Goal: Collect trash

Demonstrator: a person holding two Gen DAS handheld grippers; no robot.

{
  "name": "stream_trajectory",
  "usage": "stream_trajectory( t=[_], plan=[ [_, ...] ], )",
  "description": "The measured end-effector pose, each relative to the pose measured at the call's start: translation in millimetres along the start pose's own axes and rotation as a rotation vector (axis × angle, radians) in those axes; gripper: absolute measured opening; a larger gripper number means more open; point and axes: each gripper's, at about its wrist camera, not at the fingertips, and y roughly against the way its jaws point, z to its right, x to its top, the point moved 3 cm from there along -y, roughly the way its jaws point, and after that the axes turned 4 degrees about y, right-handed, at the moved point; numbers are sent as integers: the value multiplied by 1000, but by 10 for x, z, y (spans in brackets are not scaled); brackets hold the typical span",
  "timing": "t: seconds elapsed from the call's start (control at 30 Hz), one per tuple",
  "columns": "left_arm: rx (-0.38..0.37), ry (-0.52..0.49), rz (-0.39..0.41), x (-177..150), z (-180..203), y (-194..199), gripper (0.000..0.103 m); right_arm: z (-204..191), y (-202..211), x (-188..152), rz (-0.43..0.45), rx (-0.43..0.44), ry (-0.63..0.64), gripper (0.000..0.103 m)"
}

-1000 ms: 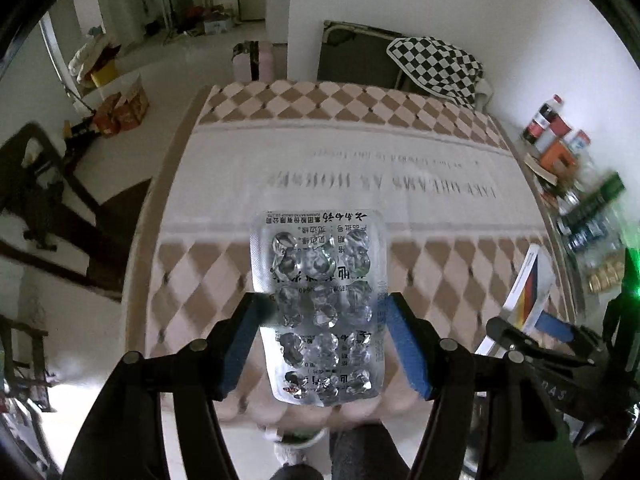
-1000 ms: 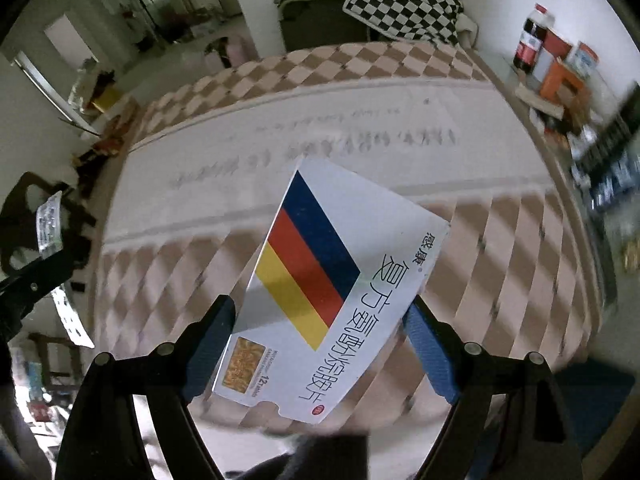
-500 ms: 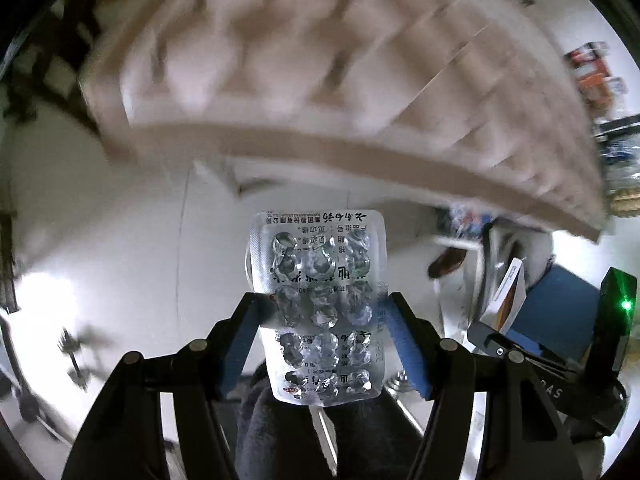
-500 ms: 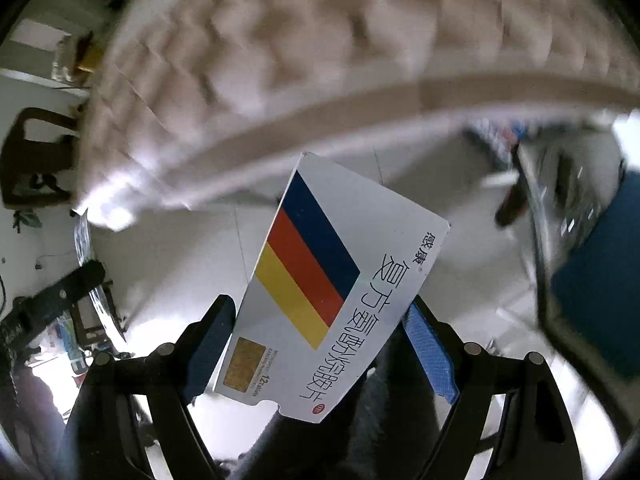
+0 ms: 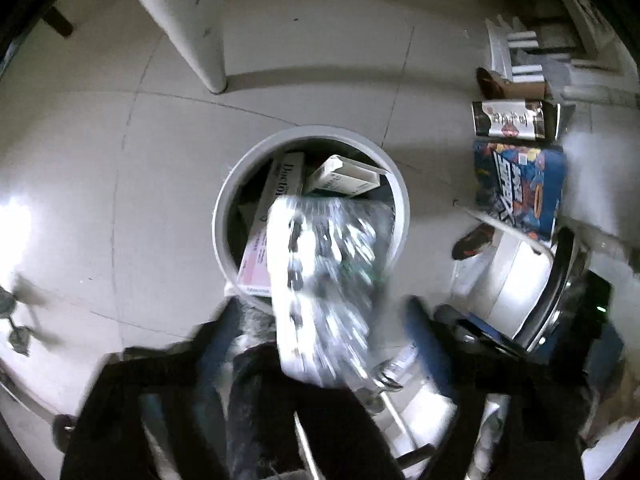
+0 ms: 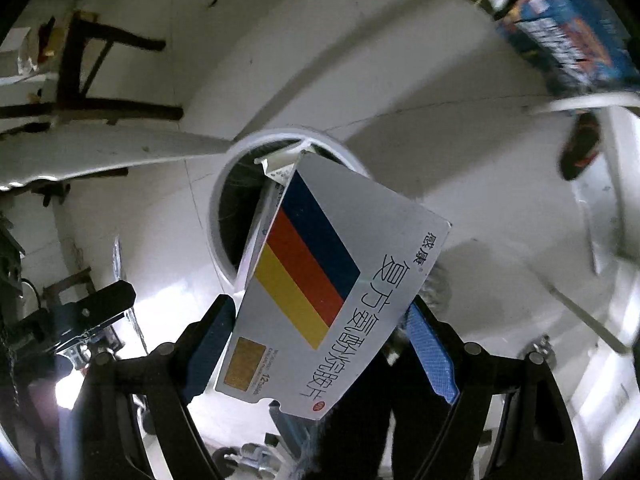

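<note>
A round grey trash bin stands on the tiled floor below both grippers, with medicine boxes inside. In the left wrist view the silver blister pack is blurred and hangs loose between the spread jaws of my left gripper, over the bin's near rim. My right gripper is shut on a white medicine box with blue, red and yellow stripes, held above the bin.
A white furniture leg stands behind the bin. Blue and black packages lie on the floor to the right, beside a shoe. A dark wooden chair frame is at the left.
Both grippers swung down from the bed to above the floor bin. My left gripper opened and the blister pack is dropping out of it. The right still holds its box.
</note>
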Motion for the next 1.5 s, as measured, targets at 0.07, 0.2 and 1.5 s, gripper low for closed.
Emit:
stream_trajectory(
  t=[0.07, 0.2, 1.5],
  plan=[
    [-6, 23, 7, 5, -110, 3, 98, -12, -276, 99, -30, 6, 28, 88],
    [83, 33, 64, -87, -267, 153, 98, -76, -538, 228, -55, 21, 92, 103],
    [33, -296, 371, -2730, 1347, 4051, 98, -1236, 4731, -1866, 218, -67, 331, 103]
  ],
)
